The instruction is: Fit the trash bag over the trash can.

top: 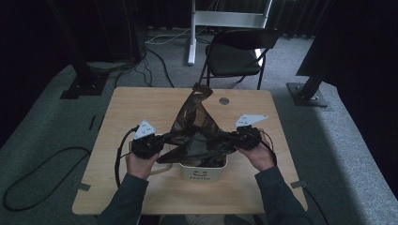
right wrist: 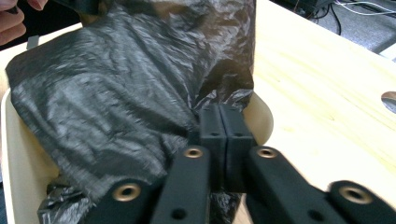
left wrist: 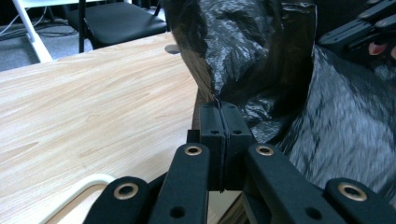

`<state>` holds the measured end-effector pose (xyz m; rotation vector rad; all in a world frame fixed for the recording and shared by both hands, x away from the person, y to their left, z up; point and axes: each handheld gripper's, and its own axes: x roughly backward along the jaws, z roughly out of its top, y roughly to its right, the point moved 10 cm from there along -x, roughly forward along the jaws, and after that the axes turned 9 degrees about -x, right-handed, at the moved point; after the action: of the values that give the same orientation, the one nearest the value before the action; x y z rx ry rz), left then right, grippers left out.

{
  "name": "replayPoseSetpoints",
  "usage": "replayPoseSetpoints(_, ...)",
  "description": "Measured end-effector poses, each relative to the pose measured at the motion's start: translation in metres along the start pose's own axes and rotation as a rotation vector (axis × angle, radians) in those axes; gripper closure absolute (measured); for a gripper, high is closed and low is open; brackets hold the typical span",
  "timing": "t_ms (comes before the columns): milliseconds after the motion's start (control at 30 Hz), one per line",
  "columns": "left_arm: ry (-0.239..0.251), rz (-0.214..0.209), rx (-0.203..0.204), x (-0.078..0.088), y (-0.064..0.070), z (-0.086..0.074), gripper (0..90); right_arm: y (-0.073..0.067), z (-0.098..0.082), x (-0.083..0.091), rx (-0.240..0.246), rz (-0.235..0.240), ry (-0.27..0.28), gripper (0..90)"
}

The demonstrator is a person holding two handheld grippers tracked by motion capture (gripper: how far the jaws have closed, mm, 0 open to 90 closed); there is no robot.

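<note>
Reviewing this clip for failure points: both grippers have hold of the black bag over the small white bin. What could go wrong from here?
1. The left gripper pinches only a thin edge of the black plastic bag; a pull could slip or tear the film.
2. The right gripper also grips a small fold, so spreading the hands may free one side.
3. The white bin stands loose on the table, near its front edge; tugging the bag could drag or tip it.

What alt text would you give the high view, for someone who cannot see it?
A person's two hand-held grippers, left gripper and right gripper, each pinch a black plastic bag stretched above a small white bin on a wooden table. A black chair stands beyond.
</note>
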<state>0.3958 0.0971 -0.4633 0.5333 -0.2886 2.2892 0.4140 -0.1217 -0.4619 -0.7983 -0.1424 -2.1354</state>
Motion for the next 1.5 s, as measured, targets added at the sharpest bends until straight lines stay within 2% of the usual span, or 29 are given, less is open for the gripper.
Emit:
replayPoseSetpoints(167,-0.002,0.006,0.009,0.0,-0.002,-0.002,90.0,0.002,-0.003,0.006,-0.001,-0.004,0.017,90.0)
replayPoseSetpoints(367,-0.008,0.01,0.023,0.001,-0.005,-0.006,90.0,0.006,-0.004,0.015,-0.023,-0.01,0.05,90.0)
replayPoseSetpoints(433,-0.007,0.003,0.039,0.002,-0.006,-0.01,90.0,0.007,-0.008,0.017,-0.035,-0.005,0.055,90.0)
replayPoseSetpoints(667,-0.054,-0.01,0.061,-0.003,-0.005,-0.031,90.0,0.015,-0.029,0.013,-0.086,0.004,0.029,90.0)
replayPoseSetpoints(1000,-0.109,-0.044,0.092,-0.017,0.001,-0.055,90.0,0.022,-0.047,0.008,-0.134,0.014,0.01,90.0)
replayPoseSetpoints(1500,-0.152,-0.095,0.097,-0.03,0.014,-0.066,90.0,0.025,-0.066,-0.001,-0.168,0.027,-0.04,90.0)
